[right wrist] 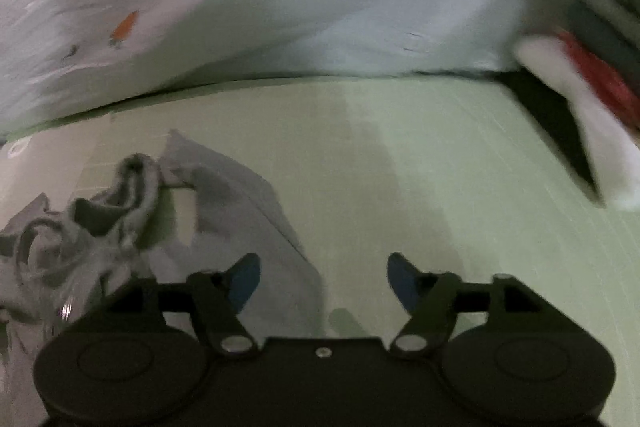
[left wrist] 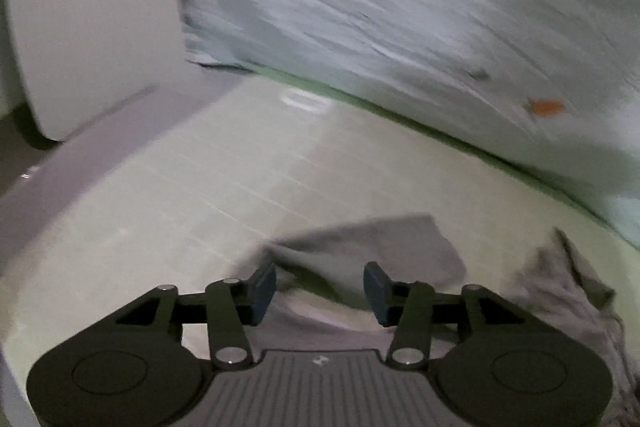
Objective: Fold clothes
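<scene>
A crumpled grey garment (left wrist: pixel 372 251) lies on the pale green table (left wrist: pixel 200 195). In the left wrist view my left gripper (left wrist: pixel 320 293) is open just above its near edge, with grey cloth showing between and under the blue pads (left wrist: pixel 264 291). More bunched grey cloth (left wrist: pixel 568 291) lies to its right. In the right wrist view the same garment (right wrist: pixel 224 203) is heaped at the left, its ribbed part (right wrist: pixel 132 183) bunched up. My right gripper (right wrist: pixel 324 283) is open and empty over bare table (right wrist: pixel 440 167), beside the garment's right edge.
A pale sheet with small orange marks (left wrist: pixel 400 7) rises behind the table's far edge; it also shows in the right wrist view (right wrist: pixel 240 7). A white panel (left wrist: pixel 92 19) stands at far left. White, red and dark fabrics (right wrist: pixel 592 83) lie at the far right.
</scene>
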Tool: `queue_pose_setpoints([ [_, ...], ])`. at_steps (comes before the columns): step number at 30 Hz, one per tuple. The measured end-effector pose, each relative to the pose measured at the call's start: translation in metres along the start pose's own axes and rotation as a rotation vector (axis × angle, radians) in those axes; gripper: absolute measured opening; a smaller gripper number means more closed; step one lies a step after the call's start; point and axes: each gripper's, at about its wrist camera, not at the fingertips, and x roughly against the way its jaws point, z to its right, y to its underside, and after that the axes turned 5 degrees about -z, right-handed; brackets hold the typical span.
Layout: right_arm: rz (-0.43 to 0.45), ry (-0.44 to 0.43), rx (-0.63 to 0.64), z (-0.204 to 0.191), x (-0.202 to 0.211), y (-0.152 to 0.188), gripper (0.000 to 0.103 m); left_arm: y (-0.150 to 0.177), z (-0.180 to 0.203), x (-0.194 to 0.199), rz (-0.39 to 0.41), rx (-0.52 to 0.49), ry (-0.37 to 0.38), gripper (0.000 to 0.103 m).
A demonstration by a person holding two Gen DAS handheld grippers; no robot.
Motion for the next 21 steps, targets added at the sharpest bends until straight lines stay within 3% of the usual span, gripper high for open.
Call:
queue_pose_setpoints([
  [5, -0.064, -0.11, 0.12, -0.026, -0.058, -0.033, 0.078, 0.01, 0.041, -0.025, -0.067, -0.054, 0.118, 0.058],
  [8, -0.09, -0.114, 0.166, -0.04, -0.085, -0.039, 0.078, 0.017, 0.059, -0.037, -0.115, -0.059, 0.142, 0.058],
  [9, -0.101, -0.117, 0.175, -0.043, -0.092, -0.04, 0.074, 0.02, 0.064, -0.041, -0.129, -0.058, 0.148, 0.059],
  [10, -0.118, -0.145, 0.18, -0.042, -0.097, -0.041, 0.055, 0.022, 0.069, -0.044, -0.14, -0.059, 0.147, 0.059],
  [11, -0.107, -0.146, 0.191, -0.043, -0.097, -0.039, 0.05, 0.023, 0.073, -0.048, -0.148, -0.061, 0.142, 0.059],
  [12, -0.095, -0.147, 0.201, -0.043, -0.096, -0.036, 0.028, 0.024, 0.076, -0.052, -0.156, -0.064, 0.136, 0.059],
  [13, -0.089, -0.147, 0.216, -0.038, -0.093, -0.035, 0.014, 0.025, 0.079, -0.054, -0.163, -0.067, 0.125, 0.059],
  [14, -0.077, -0.146, 0.213, -0.031, -0.09, -0.033, 0.01, 0.027, 0.081, -0.057, -0.169, -0.067, 0.116, 0.059],
  [17, -0.021, -0.019, 0.134, 0.006, -0.071, -0.029, 0.009, 0.029, 0.082, -0.065, -0.19, -0.058, 0.104, 0.06],
  [21, 0.008, 0.276, -0.036, 0.085, -0.041, -0.017, 0.008, 0.034, 0.081, -0.067, -0.198, -0.055, 0.087, 0.062],
])
